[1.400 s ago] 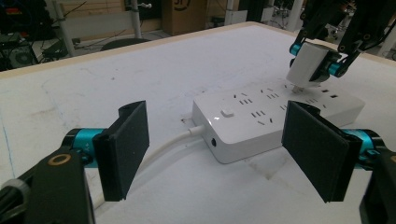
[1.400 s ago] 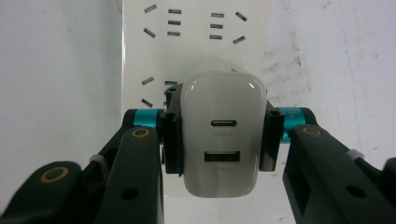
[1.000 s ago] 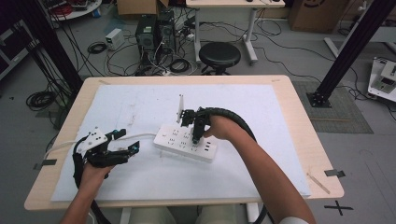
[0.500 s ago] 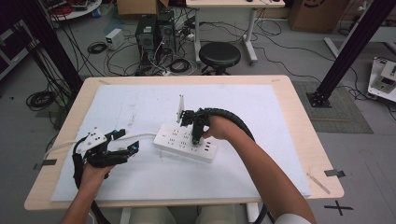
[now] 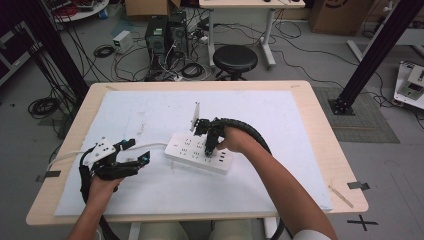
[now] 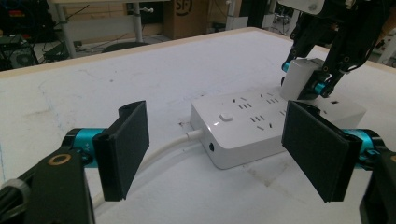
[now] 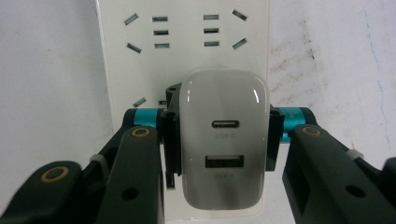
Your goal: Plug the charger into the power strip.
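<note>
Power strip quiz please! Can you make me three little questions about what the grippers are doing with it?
1. True or false: the left gripper holds the white charger.
2. Which ports show on the charger's face? A) two round holes B) a USB-C and a USB-A C) none
3. What does the power strip lie on?

Key:
1. False; the right gripper is clamped on it, and the left one's jaws stand open.
2. B
3. The white sheet on the table.

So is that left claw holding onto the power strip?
No, the left claw stands open with nothing between its pads, and the power strip lies beyond it on the table.
</note>
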Motion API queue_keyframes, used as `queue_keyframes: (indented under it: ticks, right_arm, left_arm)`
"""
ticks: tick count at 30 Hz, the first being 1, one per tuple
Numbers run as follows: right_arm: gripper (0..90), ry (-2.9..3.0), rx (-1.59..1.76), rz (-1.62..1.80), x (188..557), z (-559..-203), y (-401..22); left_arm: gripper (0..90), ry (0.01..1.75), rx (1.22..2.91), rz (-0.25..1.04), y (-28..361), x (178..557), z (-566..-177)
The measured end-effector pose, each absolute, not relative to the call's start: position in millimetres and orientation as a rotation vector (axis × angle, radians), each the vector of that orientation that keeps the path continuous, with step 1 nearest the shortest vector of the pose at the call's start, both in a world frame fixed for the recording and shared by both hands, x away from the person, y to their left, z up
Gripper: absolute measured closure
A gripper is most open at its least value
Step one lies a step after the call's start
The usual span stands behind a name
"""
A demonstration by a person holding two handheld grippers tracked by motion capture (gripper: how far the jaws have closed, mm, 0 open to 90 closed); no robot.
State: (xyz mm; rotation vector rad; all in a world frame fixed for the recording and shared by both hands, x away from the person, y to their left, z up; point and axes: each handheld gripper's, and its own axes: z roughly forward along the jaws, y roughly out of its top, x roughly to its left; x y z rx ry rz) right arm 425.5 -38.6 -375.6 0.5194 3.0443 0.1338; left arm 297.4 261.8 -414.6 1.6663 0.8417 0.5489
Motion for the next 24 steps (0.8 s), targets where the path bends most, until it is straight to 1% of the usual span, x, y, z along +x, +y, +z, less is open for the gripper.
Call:
queue_keyframes:
  ticks: [2, 9, 10, 11, 13, 14, 15, 18, 24]
  right_arm:
    - [63.5, 3.040, 0.516, 0.132, 425.4, -375.8, -39.2]
    - [62.6, 3.006, 0.511, 0.301, 420.3, -378.4, -50.4]
    - [47.3, 2.976, 0.545, 0.365, 417.6, -380.1, -57.2]
    - [42.7, 2.960, 0.563, 0.374, 417.0, -379.7, -59.0]
    - [37.5, 2.939, 0.645, 0.459, 416.0, -377.3, -67.6]
    - [31.0, 2.916, 0.679, 0.510, 414.8, -375.7, -73.1]
    - [27.3, 2.897, 0.703, 0.542, 414.1, -374.5, -77.1]
    - [21.7, 2.852, 0.755, 0.637, 411.9, -370.7, -88.6]
    - [21.4, 2.769, 0.796, 0.793, 404.4, -361.9, -107.3]
  left_arm:
    - [23.2, 0.842, 1.669, 0.546, 261.7, 298.6, -414.5]
    - [23.2, 0.845, 1.675, 0.542, 266.3, 298.7, -413.0]
    - [23.2, 0.850, 1.671, 0.534, 267.9, 298.1, -414.0]
    - [23.2, 0.856, 1.671, 0.531, 268.4, 297.6, -414.4]
    - [23.2, 0.859, 1.672, 0.529, 268.9, 297.7, -415.1]
    - [23.2, 0.861, 1.670, 0.528, 268.6, 297.7, -415.1]
    - [23.2, 0.862, 1.668, 0.528, 268.5, 297.7, -415.0]
    - [23.2, 0.865, 1.661, 0.530, 267.7, 297.0, -414.4]
    - [23.2, 0.864, 1.662, 0.530, 265.6, 294.9, -415.4]
